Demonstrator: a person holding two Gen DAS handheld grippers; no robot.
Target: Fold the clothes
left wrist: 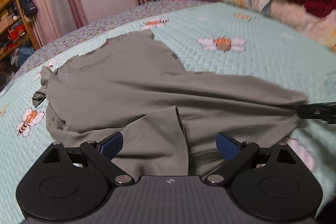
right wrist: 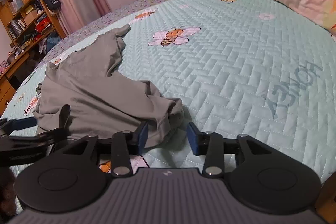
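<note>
While a grey-green shirt (left wrist: 130, 85) lies crumpled on a mint bee-print quilt (right wrist: 231, 60), the left gripper (left wrist: 170, 145) hovers wide apart over it and the right gripper (right wrist: 168, 136) stands half apart around its corner, pads not pressing.

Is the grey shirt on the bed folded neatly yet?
No. The grey shirt lies rumpled on the quilt, one flap turned over, edges uneven.

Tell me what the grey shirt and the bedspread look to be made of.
Grey shirt: thin, matte knit, probably a cotton or synthetic blend; it drapes in soft folds with a stitched hem. Bedspread: quilted fabric with a slight sheen; stitched herringbone ridges and printed bees show.
</note>
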